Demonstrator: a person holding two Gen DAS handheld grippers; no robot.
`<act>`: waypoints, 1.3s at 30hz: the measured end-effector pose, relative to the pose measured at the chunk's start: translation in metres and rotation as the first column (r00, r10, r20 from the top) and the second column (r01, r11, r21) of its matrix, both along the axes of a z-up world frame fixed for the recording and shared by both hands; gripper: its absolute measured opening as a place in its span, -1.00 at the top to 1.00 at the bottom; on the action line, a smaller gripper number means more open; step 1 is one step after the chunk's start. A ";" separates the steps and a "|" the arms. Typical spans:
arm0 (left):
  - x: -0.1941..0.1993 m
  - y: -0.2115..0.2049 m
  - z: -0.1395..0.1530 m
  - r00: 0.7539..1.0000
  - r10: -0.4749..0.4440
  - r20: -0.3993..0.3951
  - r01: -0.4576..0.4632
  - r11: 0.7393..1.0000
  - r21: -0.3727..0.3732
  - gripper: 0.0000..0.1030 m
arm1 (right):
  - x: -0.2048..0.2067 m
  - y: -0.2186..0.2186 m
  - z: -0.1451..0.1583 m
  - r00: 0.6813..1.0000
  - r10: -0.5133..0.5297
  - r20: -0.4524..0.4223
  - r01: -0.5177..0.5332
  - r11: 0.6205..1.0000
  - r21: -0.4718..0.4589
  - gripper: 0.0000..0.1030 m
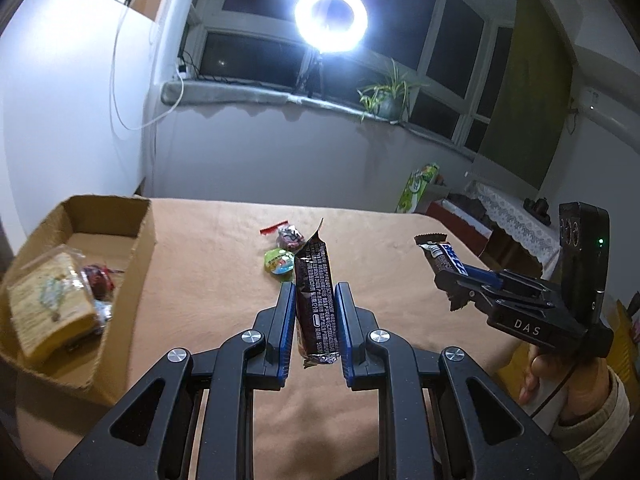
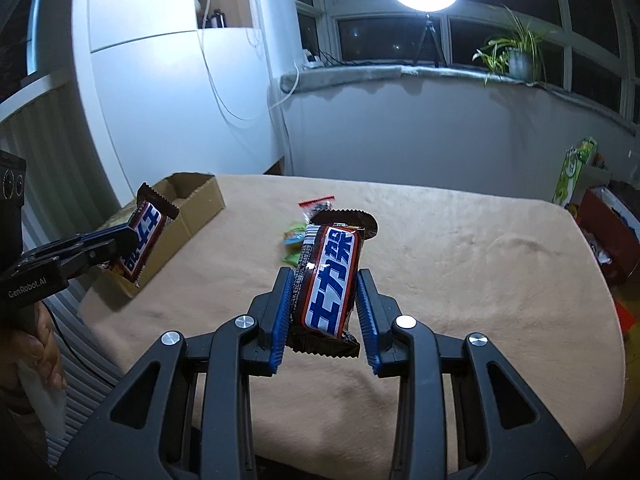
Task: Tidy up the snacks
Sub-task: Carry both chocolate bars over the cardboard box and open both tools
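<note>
Up off the table (image 1: 224, 312), the left gripper (image 1: 315, 292) is clamping one chocolate bar (image 1: 316, 300) while the right gripper (image 2: 323, 280) is pinching another bar (image 2: 330, 280), box (image 1: 116, 264) sitting left of both.

A ring light (image 1: 331, 19) flares white against dark windows; the room is dim, bluish, edges bowed, the near cardboard box (image 1: 76, 280) blurred.

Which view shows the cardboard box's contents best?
Left wrist: the cardboard box sits close, open side showing a wrapped cracker pack and red-wrapped snack. Right wrist shows only its far outer wall, partly behind the left tool's bar.
</note>
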State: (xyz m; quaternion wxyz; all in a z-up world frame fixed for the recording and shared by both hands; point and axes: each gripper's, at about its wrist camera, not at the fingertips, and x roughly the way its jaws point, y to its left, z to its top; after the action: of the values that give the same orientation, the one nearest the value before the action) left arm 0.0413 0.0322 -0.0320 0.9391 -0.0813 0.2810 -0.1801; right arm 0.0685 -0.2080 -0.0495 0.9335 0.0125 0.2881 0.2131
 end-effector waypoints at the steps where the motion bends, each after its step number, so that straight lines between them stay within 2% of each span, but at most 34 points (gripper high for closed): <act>1: -0.004 0.002 0.002 1.000 0.004 0.007 -0.004 1.000 -0.002 0.65 | -0.002 0.002 0.002 1.000 0.002 0.003 -0.002 1.000 -0.002 0.37; 10: -0.024 0.024 0.004 0.999 0.038 0.034 -0.037 0.999 -0.028 0.65 | -0.015 0.025 0.013 0.999 0.033 0.028 -0.032 0.999 -0.026 0.37; 21: -0.036 0.070 -0.002 0.992 0.119 0.044 -0.116 0.990 -0.076 0.65 | -0.009 0.074 0.014 0.995 0.097 0.021 -0.095 0.993 -0.073 0.37; 32: -0.026 0.131 -0.016 0.972 0.234 0.011 -0.233 0.970 -0.069 0.65 | 0.022 0.158 0.006 0.972 0.234 -0.004 -0.234 0.968 -0.094 0.37; 39: 0.008 0.163 -0.011 0.955 0.296 0.011 -0.296 0.955 -0.032 0.65 | 0.042 0.225 0.001 0.937 0.350 -0.007 -0.350 0.934 -0.075 0.37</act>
State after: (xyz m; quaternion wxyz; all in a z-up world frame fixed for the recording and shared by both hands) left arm 0.0497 0.1949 -0.0432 0.9564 -0.1351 0.2554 -0.0423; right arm 0.1108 0.0173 -0.0487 0.8814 -0.0750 0.2904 0.3649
